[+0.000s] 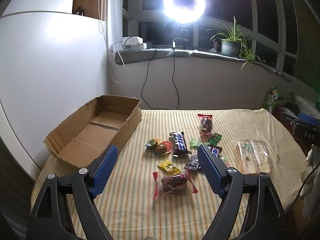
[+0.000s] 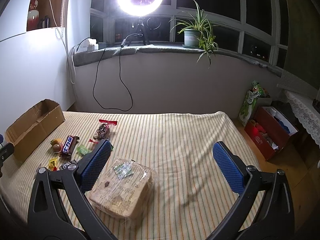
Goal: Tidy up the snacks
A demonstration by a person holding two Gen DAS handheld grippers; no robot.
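An empty cardboard box (image 1: 94,128) lies at the table's far left, also in the right wrist view (image 2: 34,126). Several small snacks are scattered mid-table: a dark chocolate bar (image 1: 179,143), a clear red-edged packet (image 1: 174,182), a yellow sweet (image 1: 169,167), another red-edged packet (image 1: 206,123). A wrapped bread pack (image 1: 252,156) lies to the right. My left gripper (image 1: 158,150) hangs open above the snacks, holding nothing. My right gripper (image 2: 162,148) is open too, with the bread pack (image 2: 124,188) below its left finger. The chocolate bar (image 2: 69,145) shows at left.
A striped cloth (image 2: 190,140) covers the table. A ring light (image 1: 184,2) and a potted plant (image 1: 232,44) stand on the window sill behind; cables hang down the wall. On the floor to the right are a red box (image 2: 268,132) and a green bag (image 2: 250,102).
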